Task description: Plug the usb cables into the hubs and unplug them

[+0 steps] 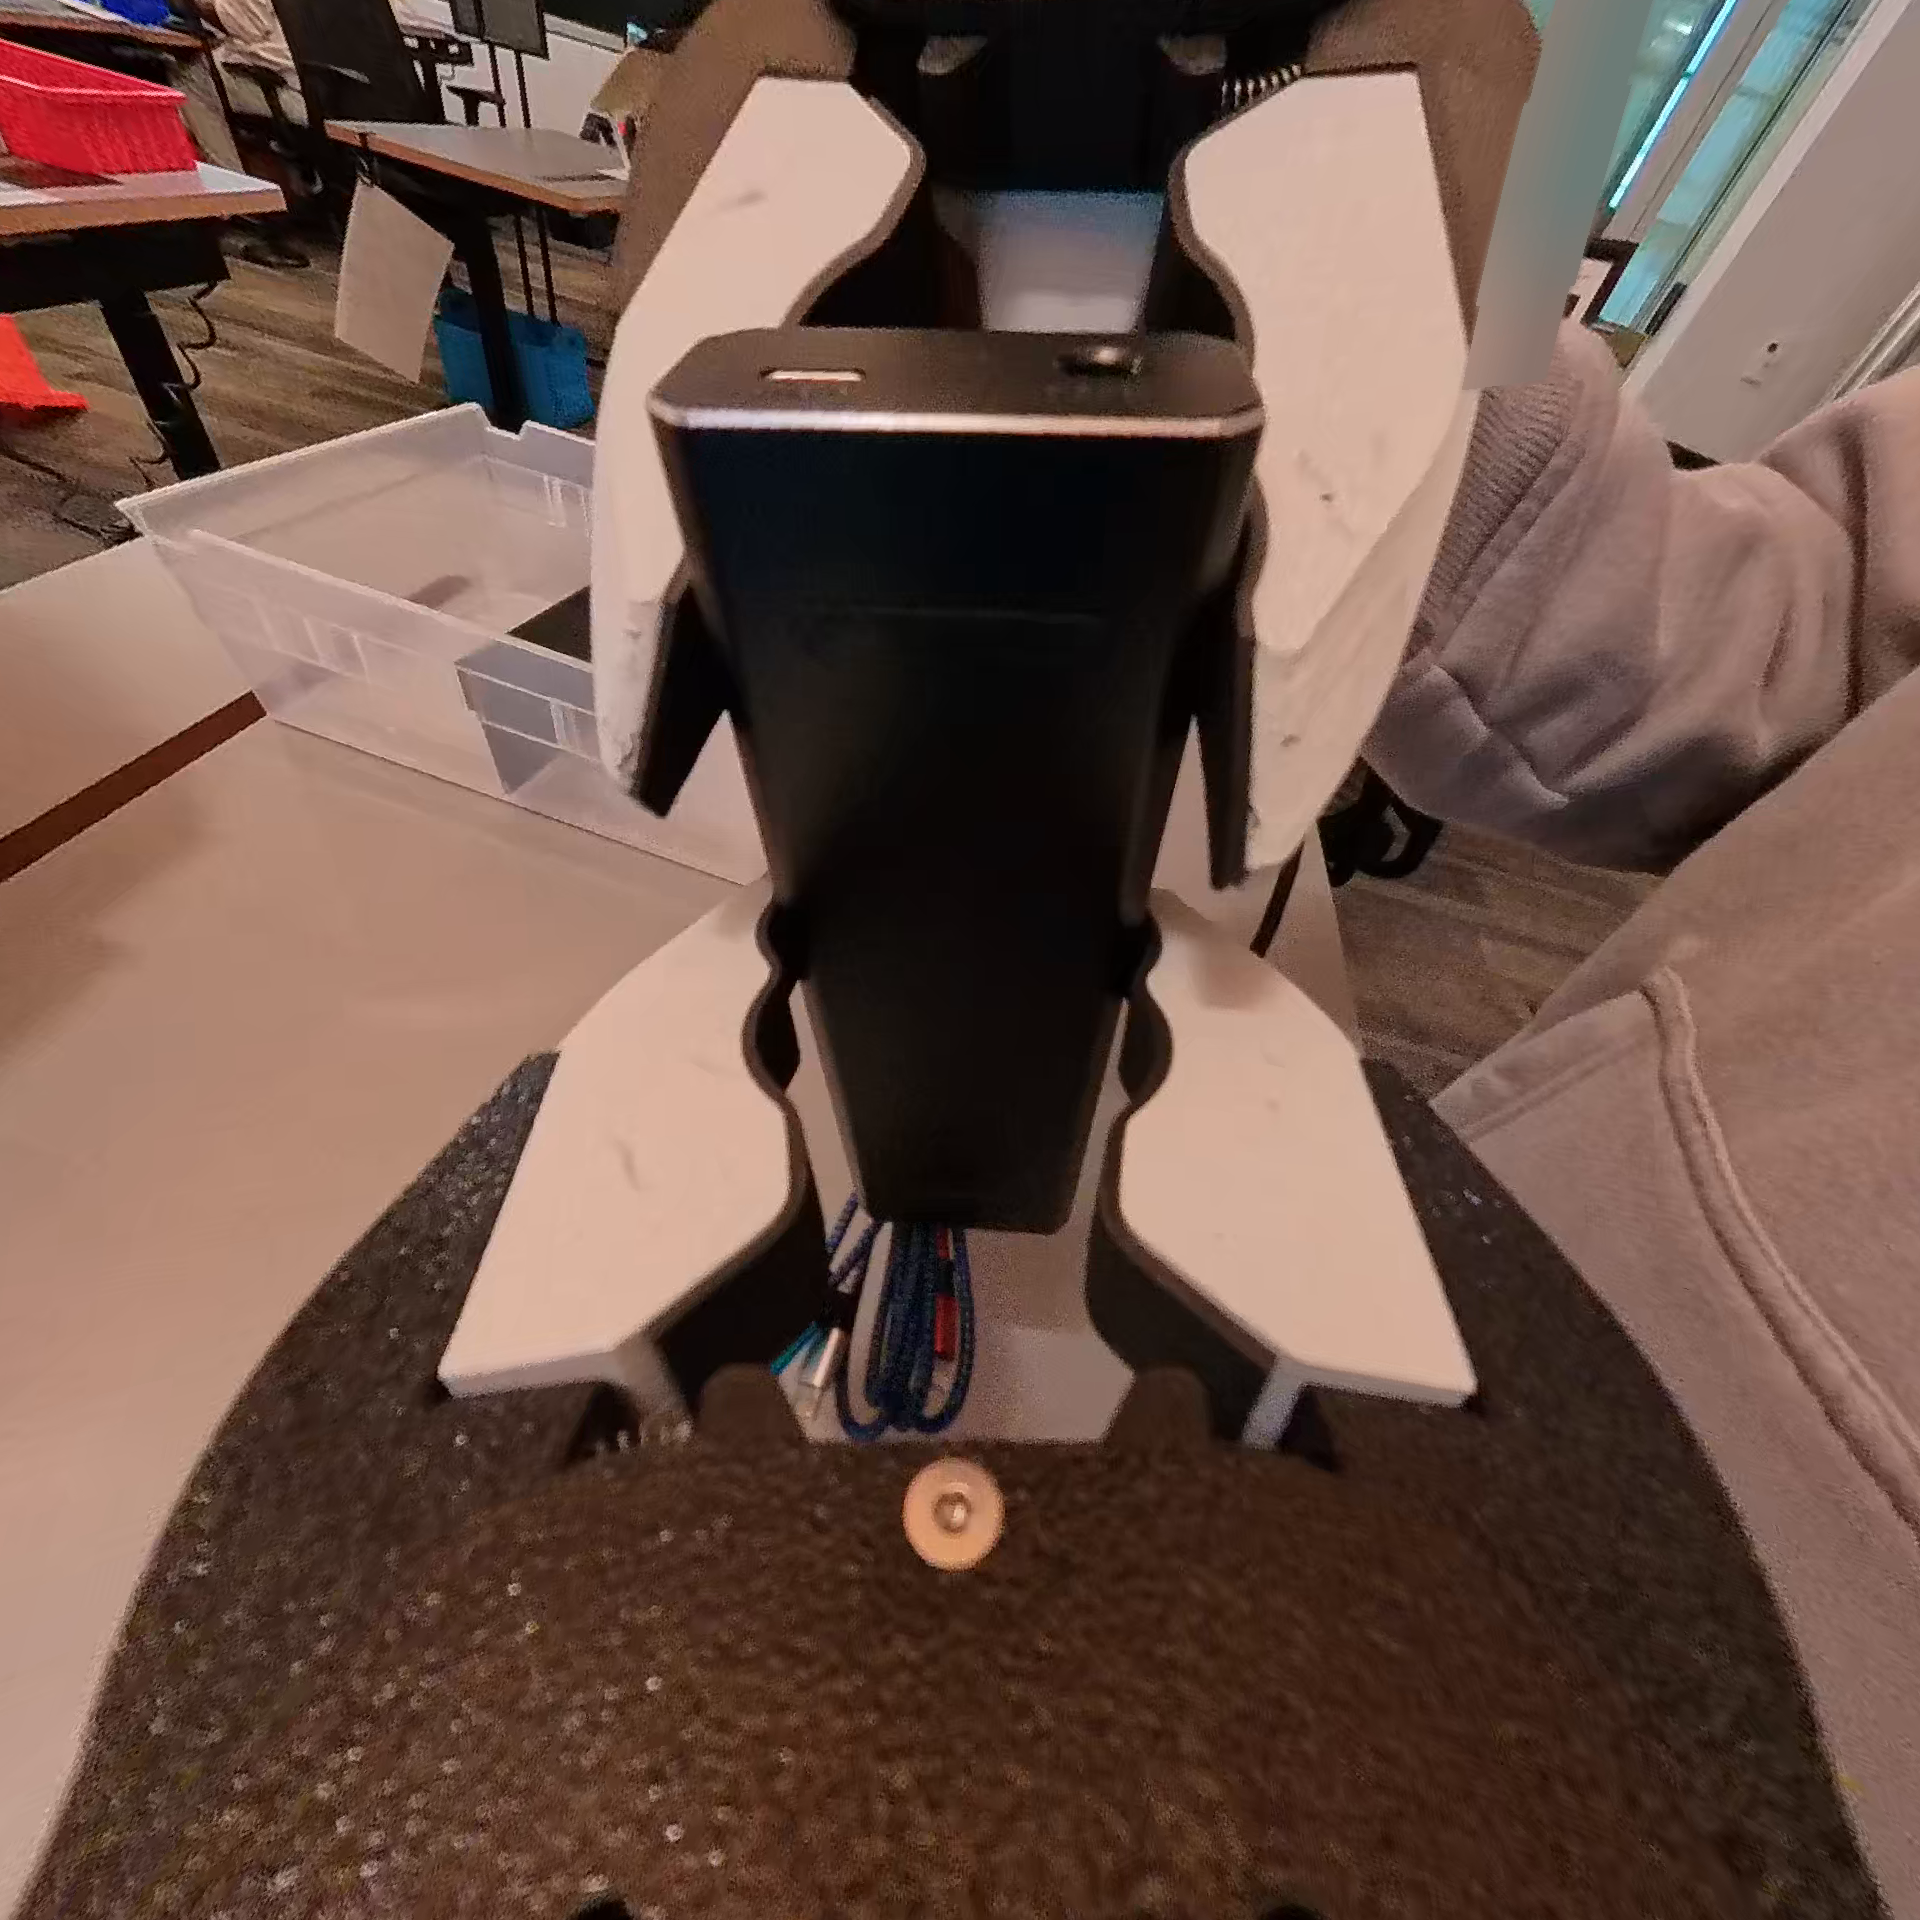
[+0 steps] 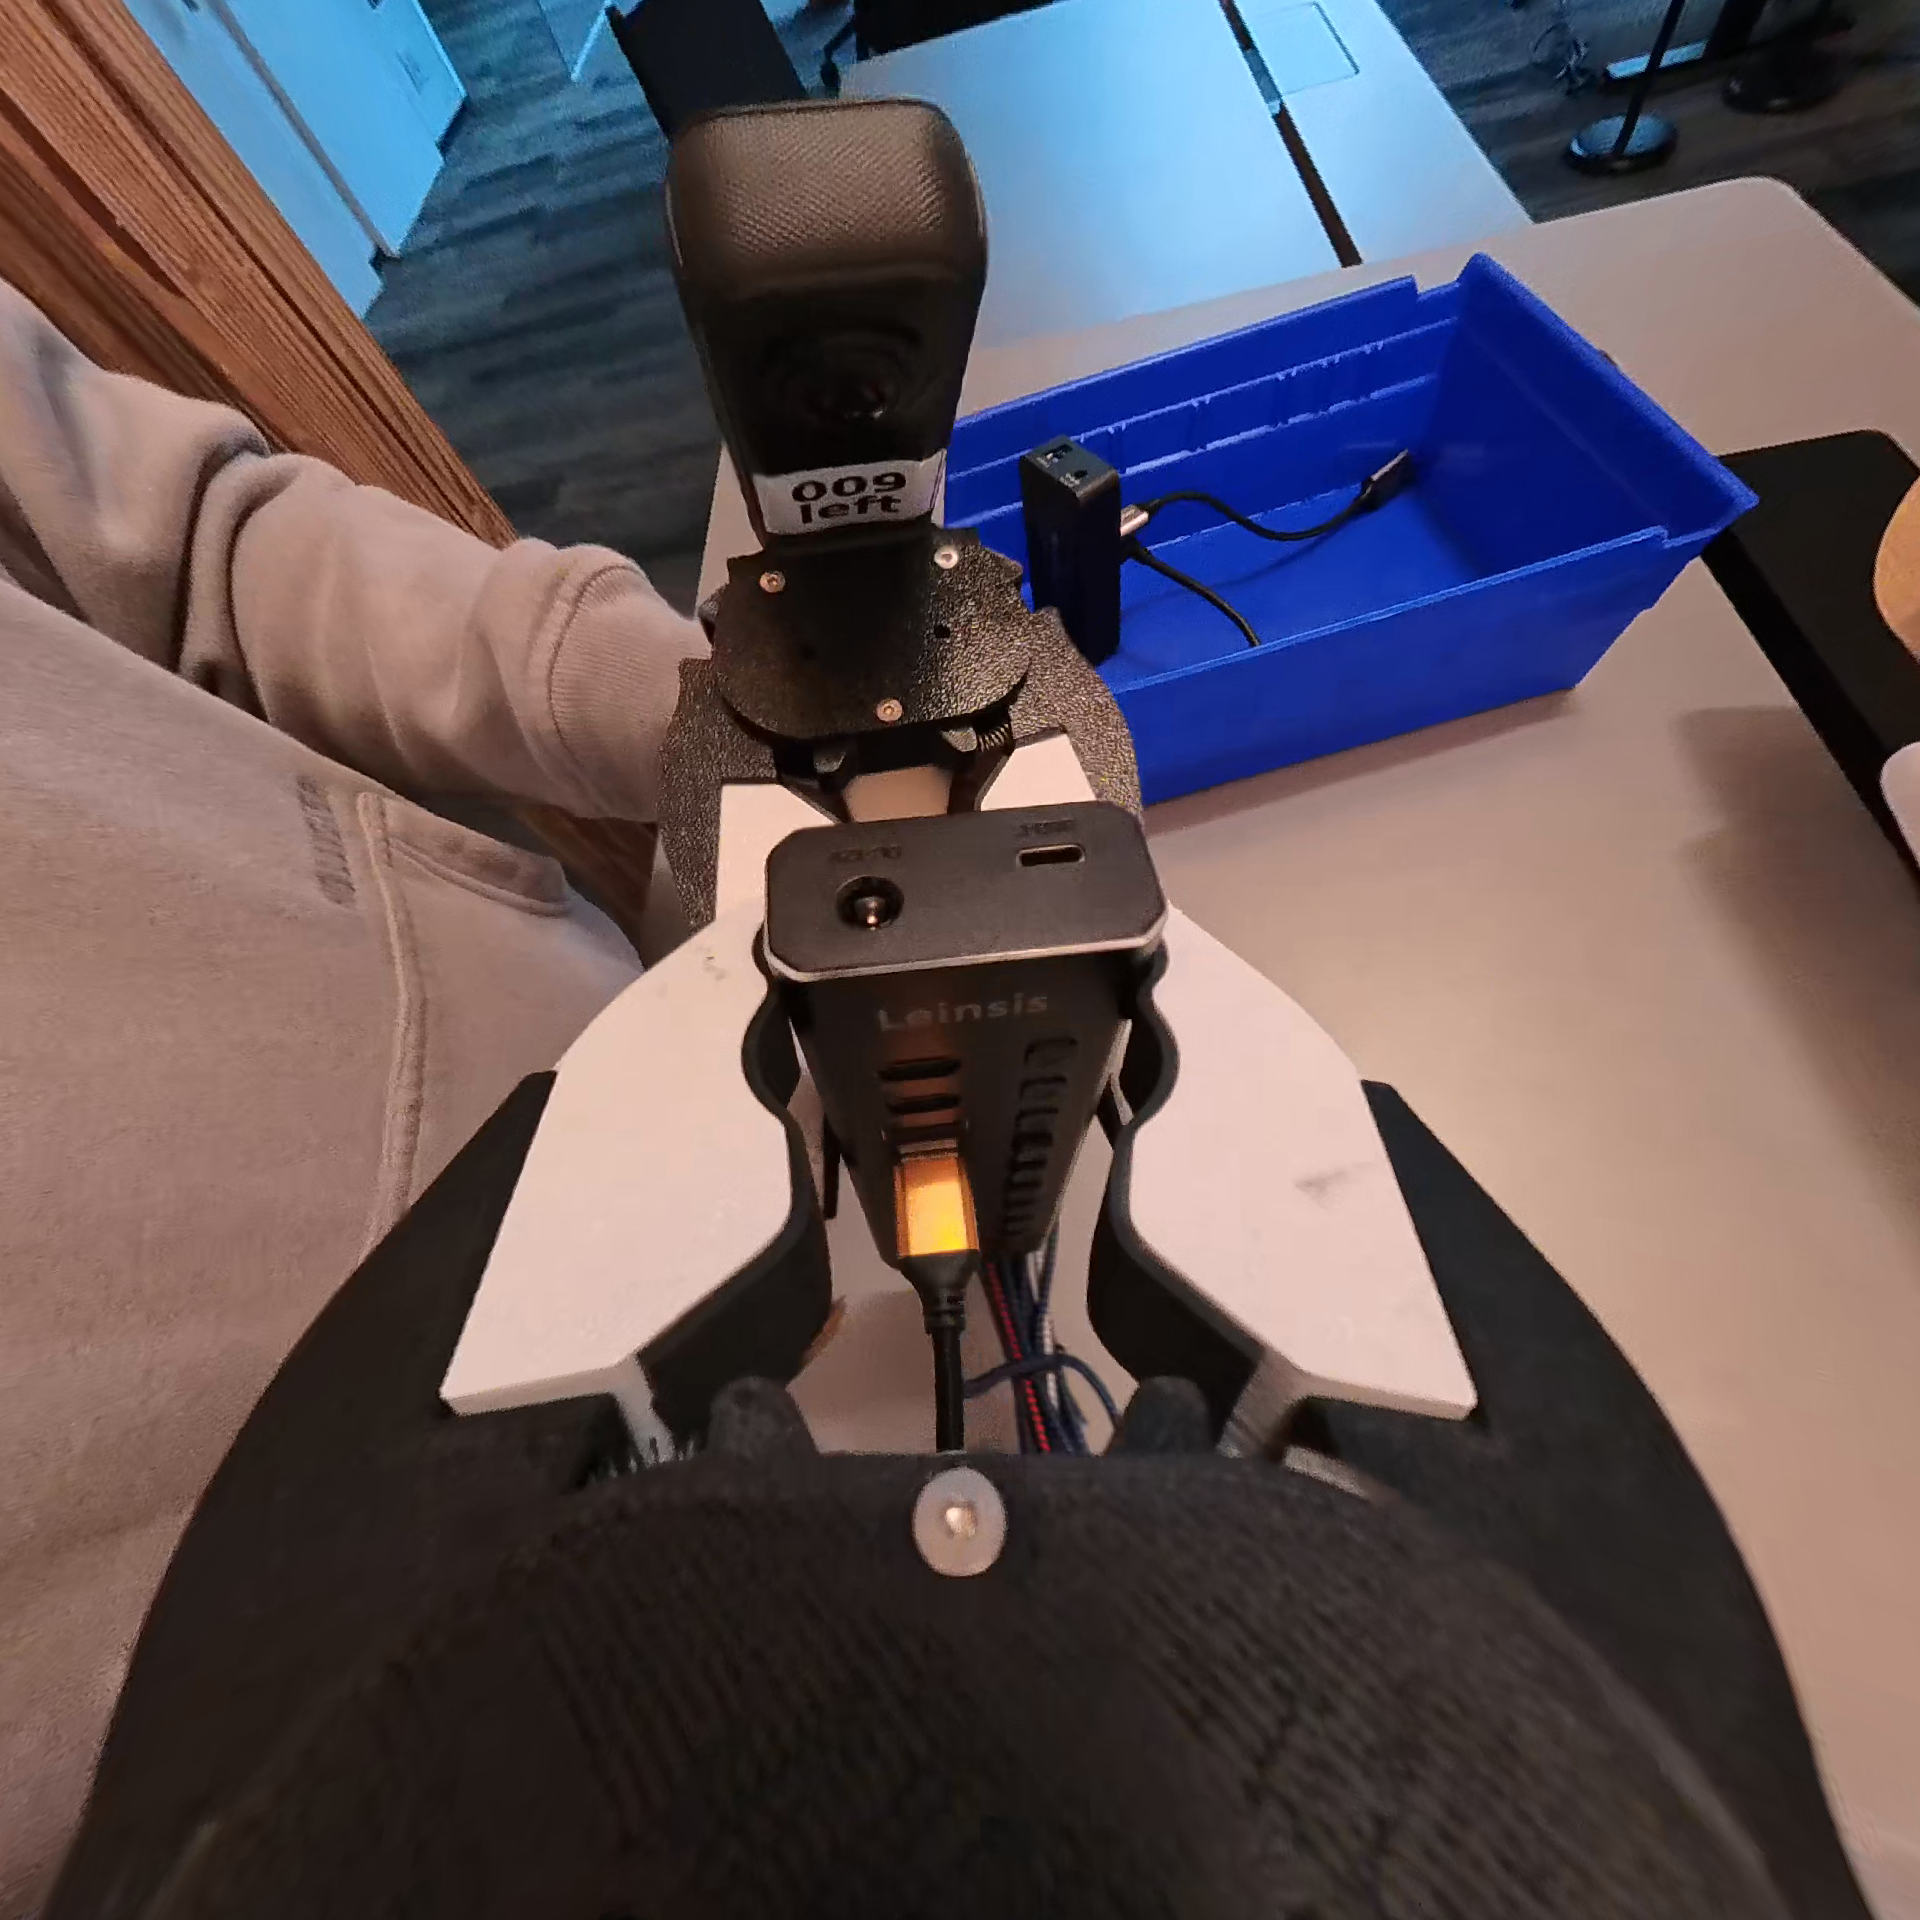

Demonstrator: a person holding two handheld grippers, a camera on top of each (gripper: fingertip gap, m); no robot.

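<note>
- The black hub [image 1: 951,790] stands upright above the pale table [image 1: 260,987], pinched between both tools at once
- The left gripper [image 1: 951,966] is closed on its narrow sides; the right gripper [image 2: 961,1039] clamps it the same way from the opposite face
- A black USB plug [image 2: 935,1210] sits in a lower port; braided cables [image 2: 1023,1340] hang beneath
- A second hub [image 2: 1070,540] lies in the blue bin [image 2: 1351,665]
- To pull the plug cleanly, one tool should probably let go and take the plug, drawing straight along the port while the other holds the hub steady
</note>
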